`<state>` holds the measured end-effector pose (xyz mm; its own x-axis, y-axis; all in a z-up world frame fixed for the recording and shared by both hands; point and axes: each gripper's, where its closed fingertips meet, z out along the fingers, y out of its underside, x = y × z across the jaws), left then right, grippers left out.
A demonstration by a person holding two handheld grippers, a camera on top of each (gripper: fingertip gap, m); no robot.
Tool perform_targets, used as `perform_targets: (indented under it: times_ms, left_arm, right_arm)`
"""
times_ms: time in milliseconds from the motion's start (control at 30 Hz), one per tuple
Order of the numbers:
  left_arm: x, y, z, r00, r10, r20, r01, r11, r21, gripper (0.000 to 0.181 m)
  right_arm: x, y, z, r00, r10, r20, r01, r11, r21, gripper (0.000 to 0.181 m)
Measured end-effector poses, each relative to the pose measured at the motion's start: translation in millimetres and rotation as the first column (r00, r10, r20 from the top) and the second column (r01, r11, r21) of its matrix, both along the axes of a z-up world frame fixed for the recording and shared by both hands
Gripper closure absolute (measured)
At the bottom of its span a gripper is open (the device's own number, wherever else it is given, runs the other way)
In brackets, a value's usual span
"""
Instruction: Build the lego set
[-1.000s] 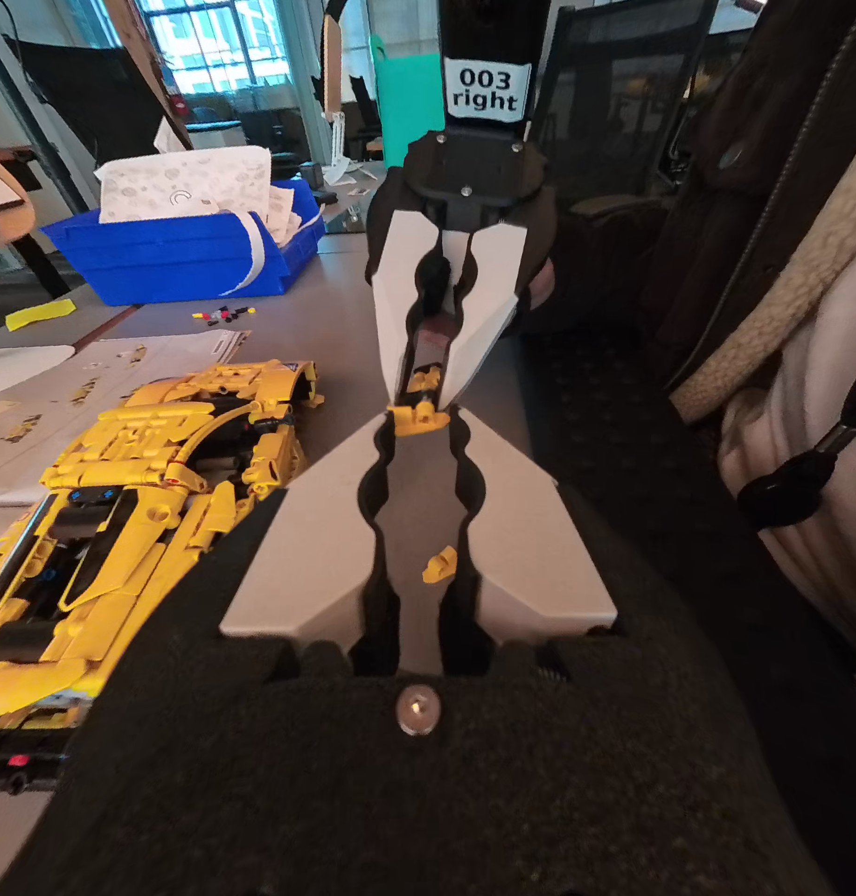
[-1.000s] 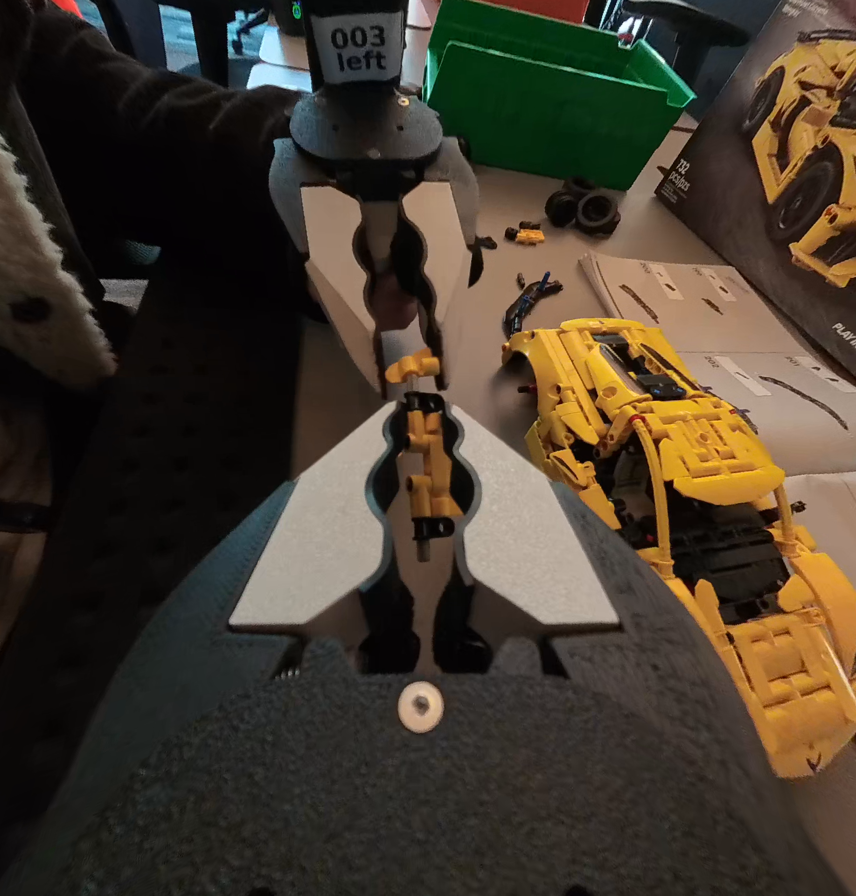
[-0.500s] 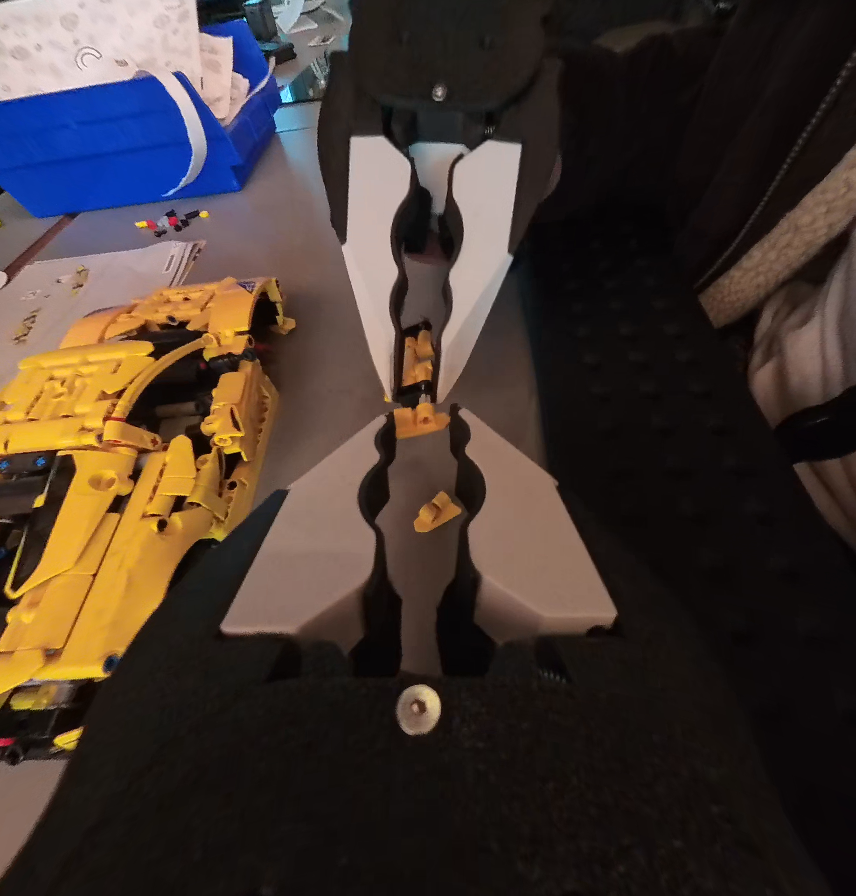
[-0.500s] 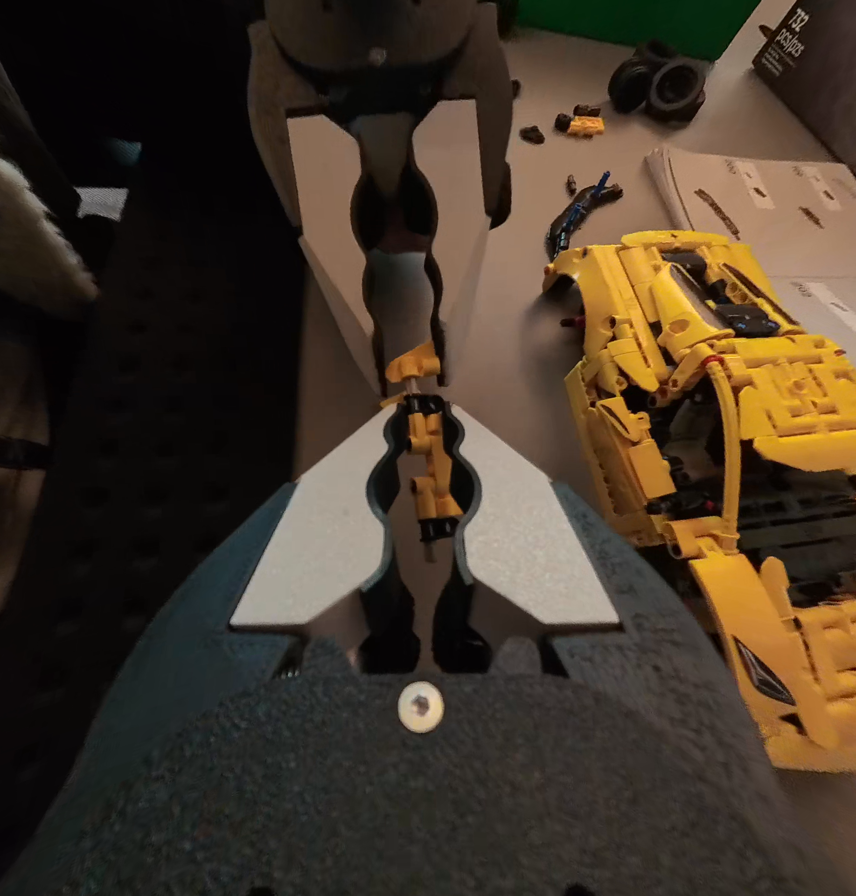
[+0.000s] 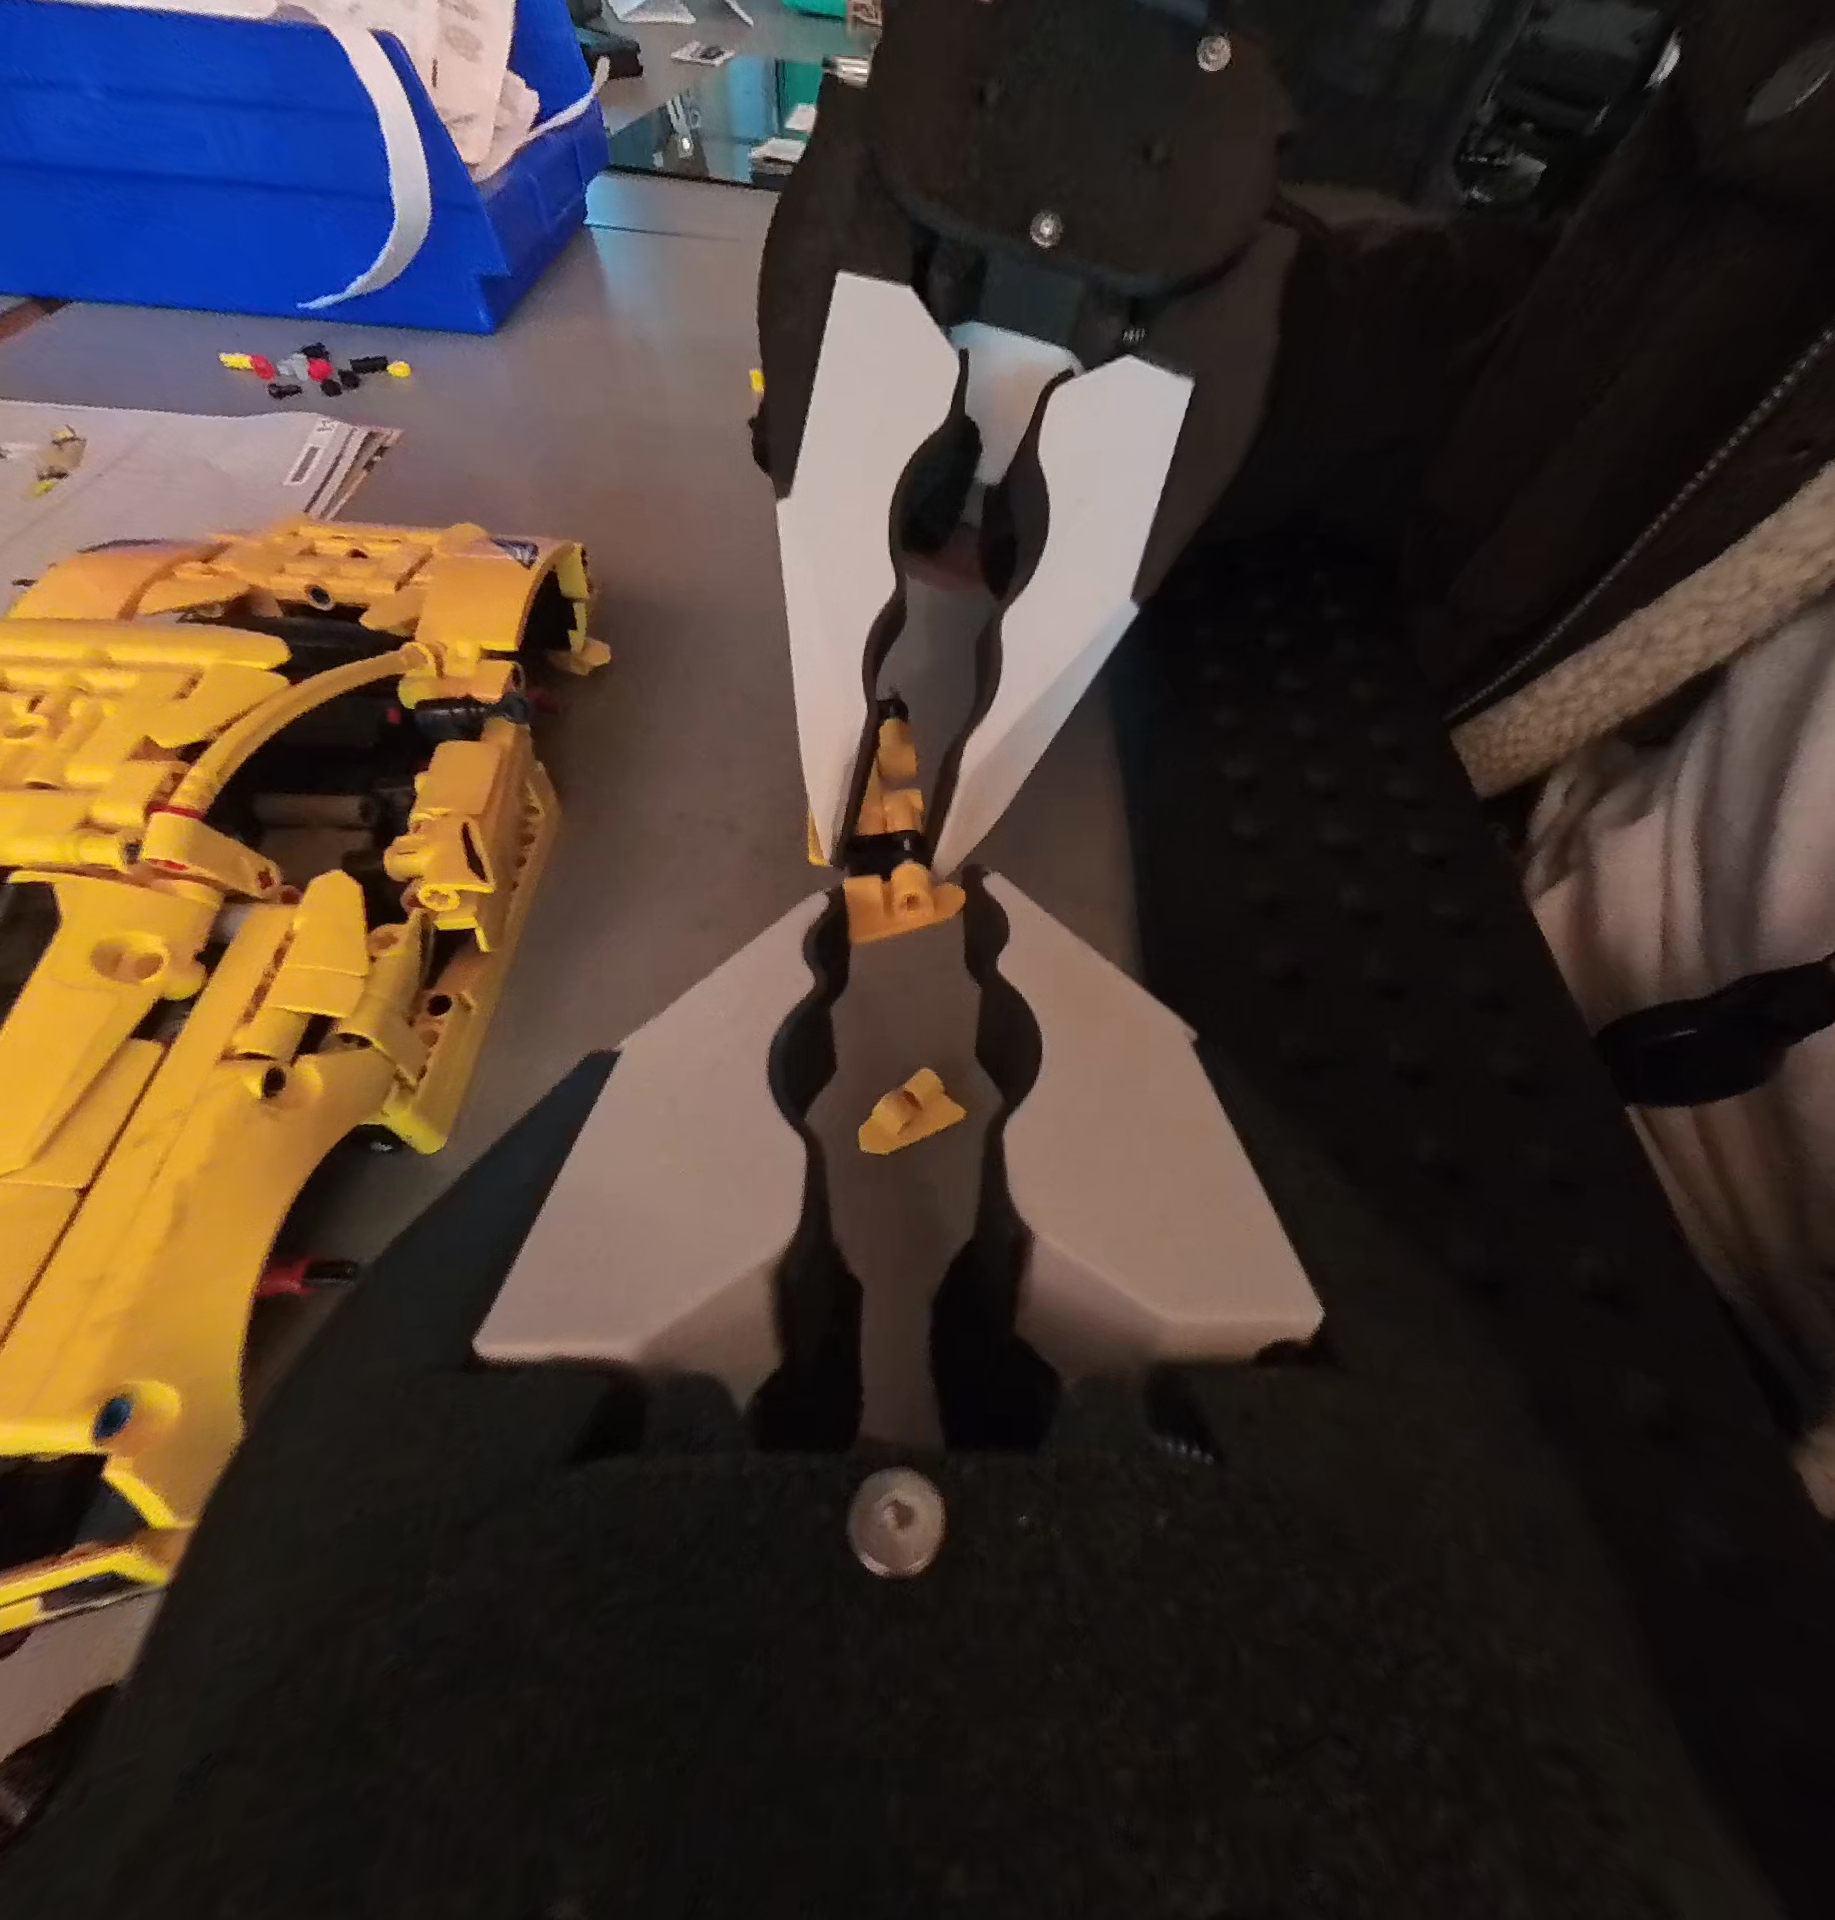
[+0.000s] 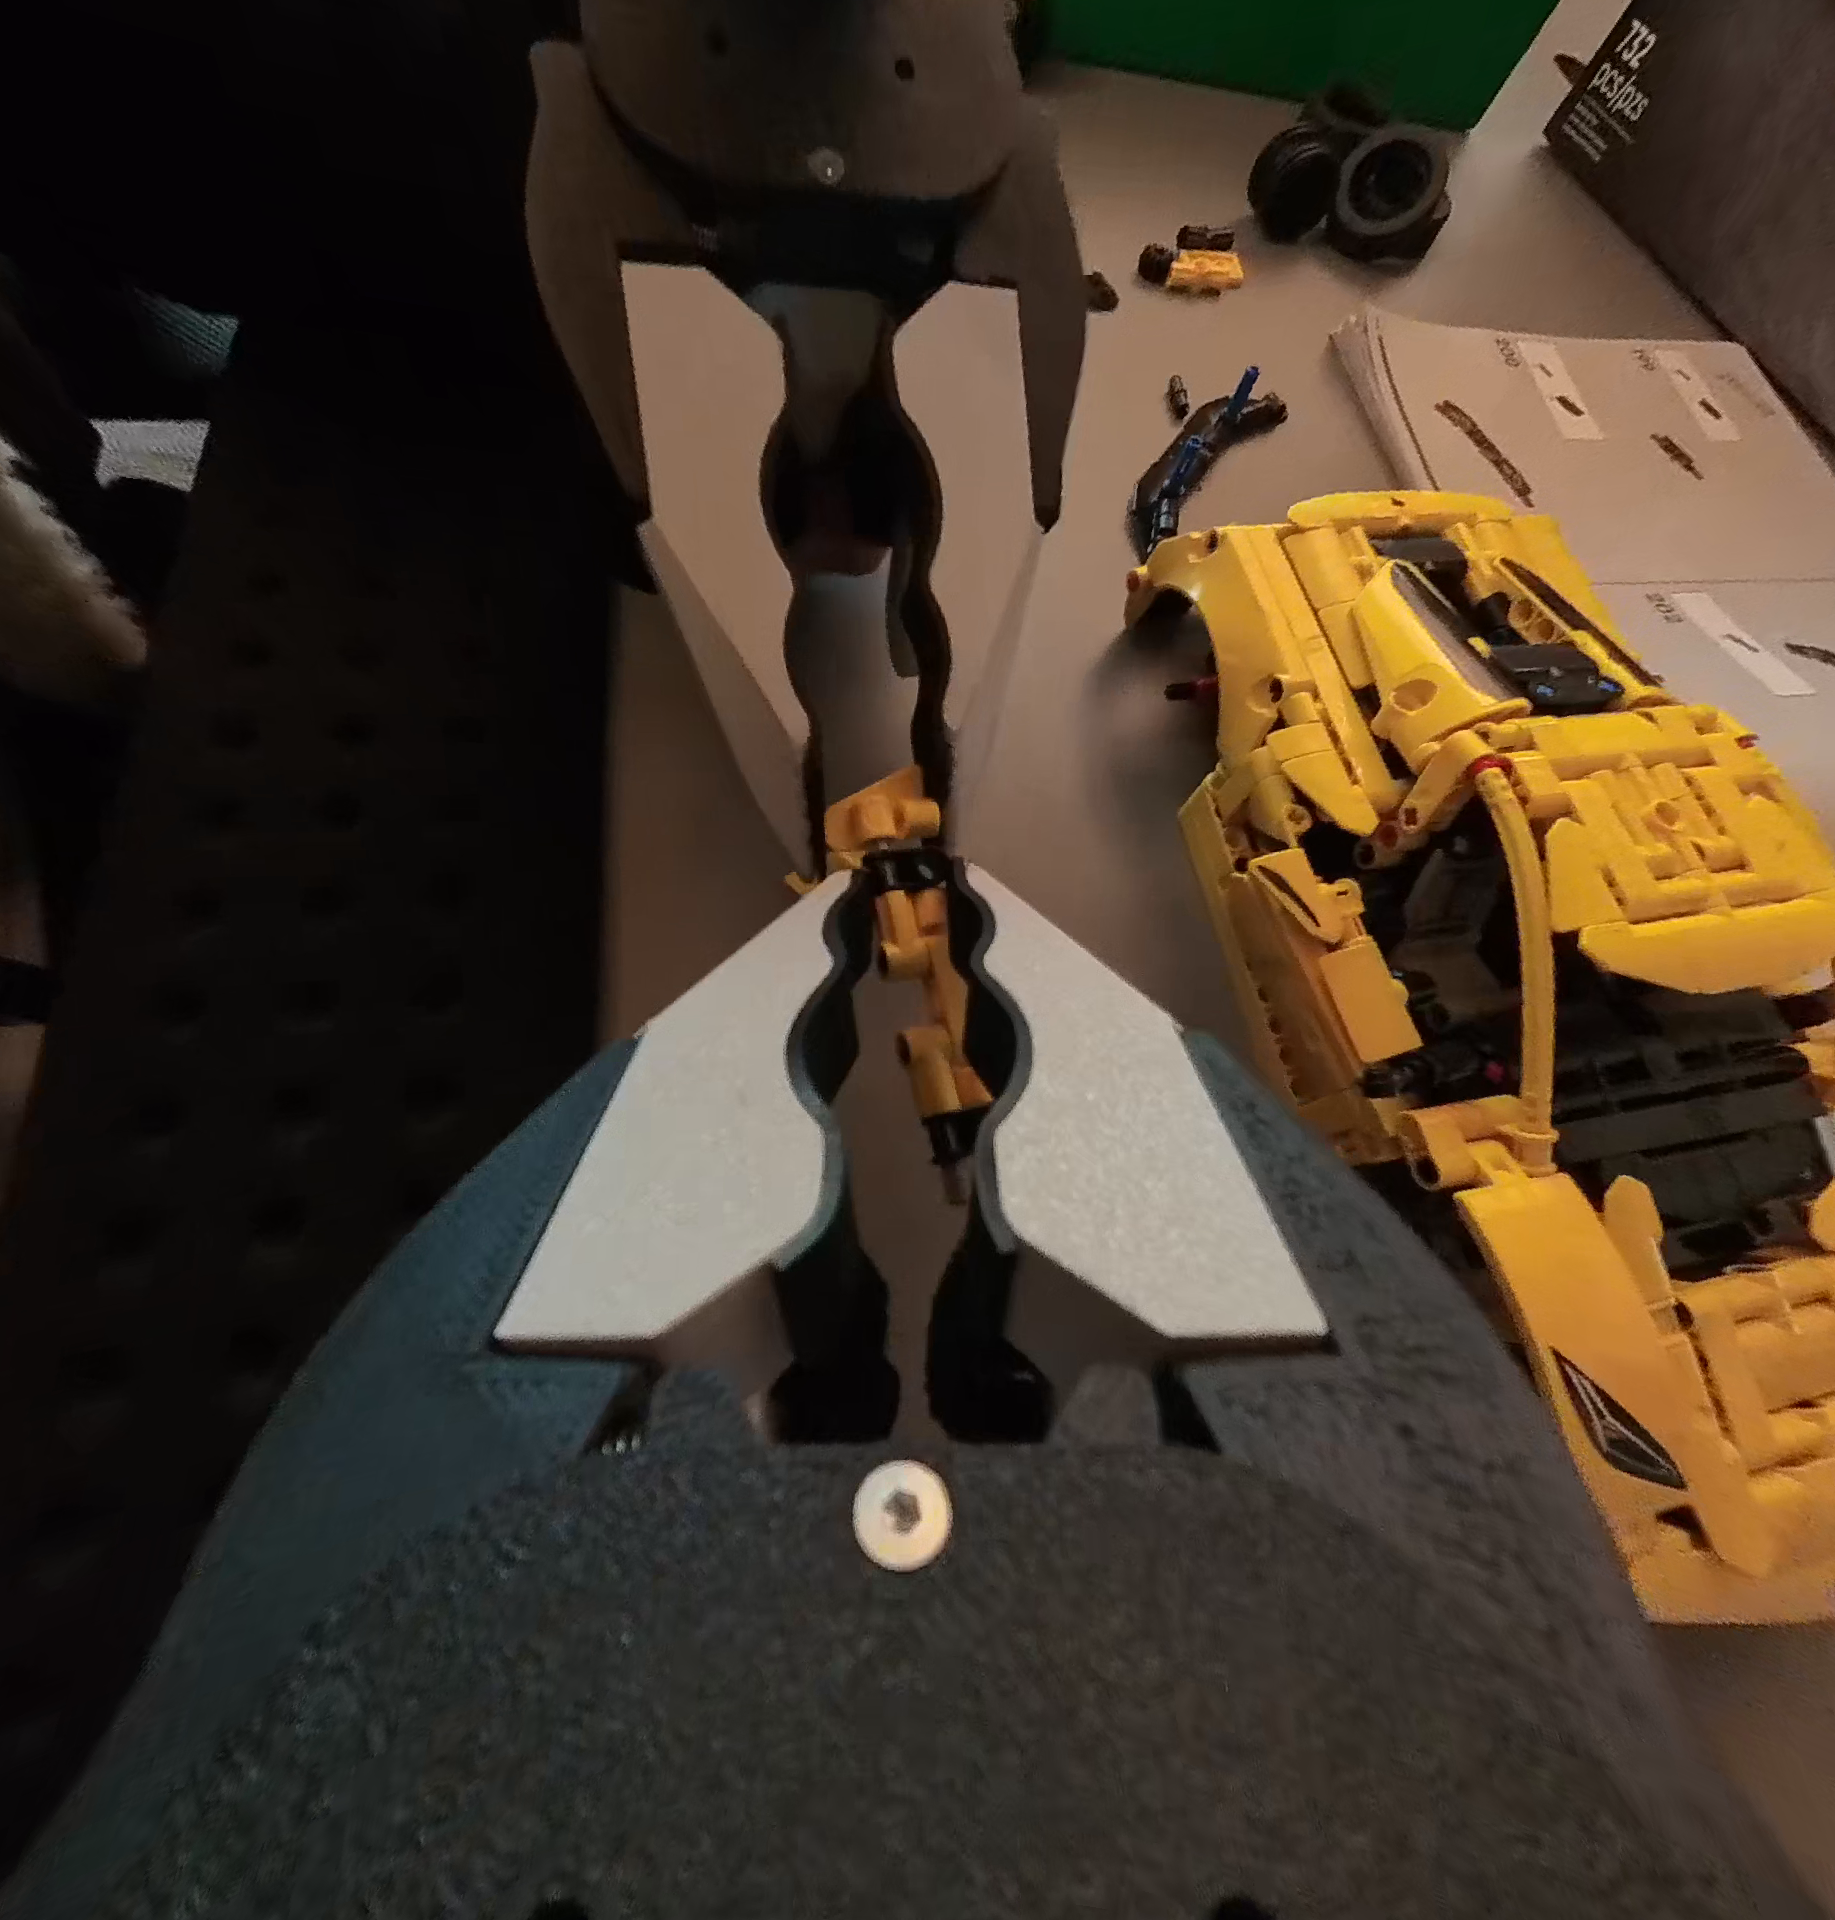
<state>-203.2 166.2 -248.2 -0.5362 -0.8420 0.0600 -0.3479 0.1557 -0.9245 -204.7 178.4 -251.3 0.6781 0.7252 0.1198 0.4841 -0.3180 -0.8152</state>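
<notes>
Tip to tip above the table [image 5: 632, 436], the left claw [image 5: 897, 902], closed on a small yellow connector [image 5: 897, 906], should press straight along the yellow sub-assembly [image 6: 918, 997] pinched in the closed right claw [image 6: 902, 883], with the yellow car [image 6: 1536, 987] lying beside them.

My left gripper [image 5: 897, 883] has pale grey wedge-shaped fingers [image 5: 684, 1174] with wavy black inner edges, set in a coarse black textured body with one silver screw [image 5: 895, 1536] at the centre. My right gripper [image 6: 897, 883] is built the same, its shell looking blue-grey near the fingers, with its own silver screw [image 6: 900, 1514]. Seen from the front, its round black housing shows two small screws [image 5: 1045, 225]. I wear a dark jacket [image 5: 1619, 416] with a cream fleece lining [image 5: 1671, 644].
</notes>
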Motion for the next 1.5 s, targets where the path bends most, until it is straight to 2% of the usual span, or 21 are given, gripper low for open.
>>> perform_targets:
  times_ms: [133,267,367,433,567,700,867,1033,1500]
  left_arm:
    - [3,2,-2,1.000,0.016,0.016,-0.017,0.998,0.054,0.160]
    - [12,13,-1,0.991,0.086,0.101,-0.107,0.970,0.218,0.160]
    - [18,34,4,0.961,0.171,0.219,-0.248,0.881,0.404,0.160]
    - [20,41,9,0.939,0.205,0.276,-0.319,0.820,0.475,0.160]
    - [21,45,21,0.909,0.216,0.357,-0.389,0.748,0.538,0.160]
    - [21,48,23,0.895,0.225,0.384,-0.423,0.699,0.576,0.160]
    - [21,50,23,0.891,0.241,0.384,-0.436,0.689,0.579,0.160]
    - [23,46,20,0.895,0.223,0.386,-0.431,0.658,0.617,0.160]
    - [25,42,15,0.902,0.217,0.374,-0.419,0.652,0.632,0.160]
  right_arm:
    - [2,2,-2,1.000,-0.016,-0.011,0.016,1.000,-0.013,0.167]
    - [10,12,0,0.995,-0.066,-0.080,0.068,0.998,0.013,0.165]
    - [30,23,20,0.965,-0.203,-0.167,0.219,0.972,0.083,0.141]
    - [45,36,26,0.911,-0.340,-0.234,0.363,0.930,0.064,0.124]
    - [37,47,33,0.799,-0.447,-0.402,0.455,0.887,-0.083,0.124]
    - [43,48,37,0.781,-0.483,-0.397,0.510,0.859,-0.041,0.122]
    - [46,49,33,0.774,-0.519,-0.363,0.548,0.836,-0.027,0.110]
    - [39,51,24,0.778,-0.521,-0.352,0.534,0.843,-0.066,0.113]
    - [40,47,17,0.752,-0.567,-0.335,0.539,0.822,-0.181,0.118]
